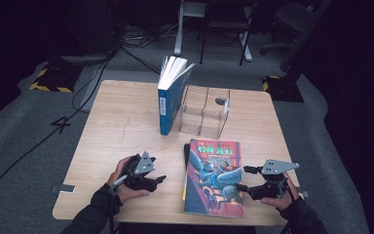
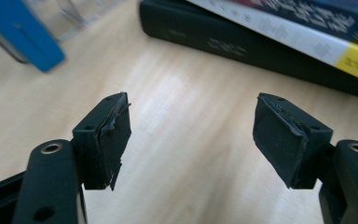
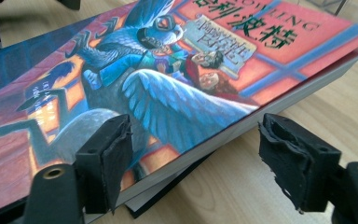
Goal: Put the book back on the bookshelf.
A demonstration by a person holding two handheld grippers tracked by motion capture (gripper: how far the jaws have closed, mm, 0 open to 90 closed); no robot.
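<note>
A colourful paperback point(image 1: 214, 178) lies flat at the table's front centre on top of a black book point(image 1: 186, 153). My right gripper point(image 1: 244, 178) is at the paperback's right edge, open. In the right gripper view its jaws straddle that edge of the paperback point(image 3: 168, 84), one over the cover and one over the table, and the pads do not press on it. The black book point(image 3: 168, 191) peeks out underneath. My left gripper point(image 1: 161, 179) sits low on the table left of the books, open and empty. The left gripper view has the black book point(image 2: 223, 42) ahead of the jaws.
A blue book point(image 1: 168, 105) stands upright, pages fanned, against a clear acrylic organizer point(image 1: 204, 114) at the table's middle back. A small dark object point(image 1: 220, 101) lies inside the organizer. Bare wood of the table point(image 1: 121, 131) stretches to the left. Chairs and cables lie beyond.
</note>
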